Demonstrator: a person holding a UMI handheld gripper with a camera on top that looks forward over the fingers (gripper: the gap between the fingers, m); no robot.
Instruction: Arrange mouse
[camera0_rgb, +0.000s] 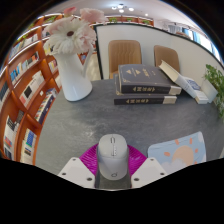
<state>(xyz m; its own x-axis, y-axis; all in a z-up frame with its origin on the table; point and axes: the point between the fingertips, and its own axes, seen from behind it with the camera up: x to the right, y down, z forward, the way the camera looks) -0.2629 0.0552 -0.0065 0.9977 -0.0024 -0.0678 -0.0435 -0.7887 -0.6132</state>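
A light grey computer mouse (113, 155) sits between my gripper's two fingers, its scroll wheel facing up and its front pointing away from me. The magenta pads (92, 158) press against both of its sides. My gripper (113, 166) is shut on the mouse and holds it just above the grey table (80, 125). A light blue mouse mat (178, 152) with an orange and white print lies on the table just to the right of the fingers.
A stack of dark books (146, 84) lies beyond the mouse. A white vase with pale flowers (72, 60) stands to the far left. A bookshelf (25, 90) runs along the left. Two chairs (126, 53) stand behind the table. A green plant (214, 85) is at the right.
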